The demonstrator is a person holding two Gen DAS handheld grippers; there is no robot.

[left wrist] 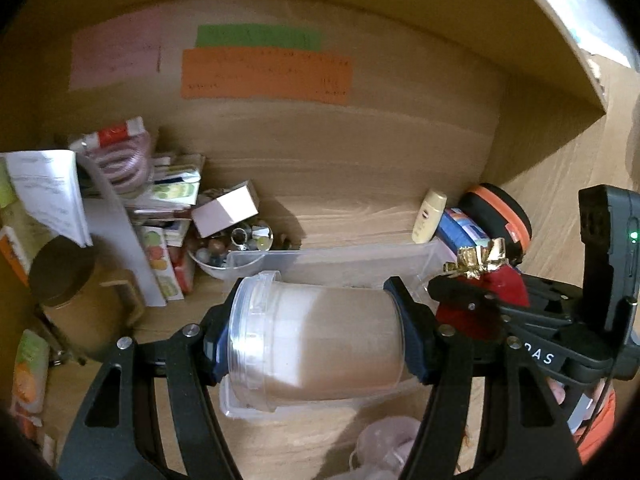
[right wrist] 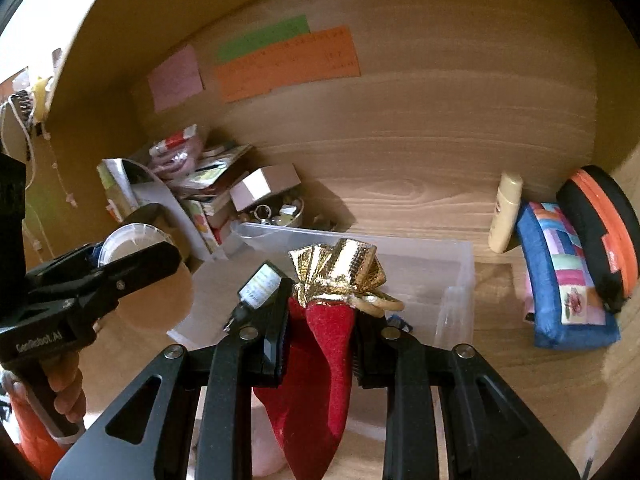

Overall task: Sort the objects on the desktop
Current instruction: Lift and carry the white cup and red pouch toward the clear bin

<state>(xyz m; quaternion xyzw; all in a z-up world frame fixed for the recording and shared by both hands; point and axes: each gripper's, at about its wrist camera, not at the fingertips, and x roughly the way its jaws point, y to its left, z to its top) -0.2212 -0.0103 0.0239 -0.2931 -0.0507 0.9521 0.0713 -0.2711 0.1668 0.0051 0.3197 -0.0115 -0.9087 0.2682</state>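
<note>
I've got both tools loaded over the clear plastic bin [right wrist: 452, 280], so this looks like the drop-in step of the sort. My left gripper [left wrist: 316, 336] is clamped across a clear plastic jar [left wrist: 320, 344], lying sideways between the pads, lid end to the left, and it hangs right above the bin's open top. My right gripper [right wrist: 320, 340] is pinched on a red velvet pouch [right wrist: 324, 364] with a gold drawstring top [right wrist: 340, 272]; the pouch dangles down between the fingers, its neck bunched above them. From the left camera the pouch sits just to the right of the jar — the two tools are close, side by side.

The bin looks mostly empty from here, though its floor is partly hidden by what I'm holding. Around it on the wooden desk [right wrist: 420, 184]: a small cream bottle [right wrist: 506, 212] standing by the back wall, a patchwork blue pouch [right wrist: 568, 276] and a black-and-orange case [right wrist: 600, 228] off to the right, and a heap of boxes and papers with a small bowl of trinkets [left wrist: 224, 256] to the left.

Next, I reckon, one load goes in at a time: lower the jar into the bin before letting go so it doesn't roll, and keep the pouch clear of it — the drawstring could snag on my fingers at release.
</note>
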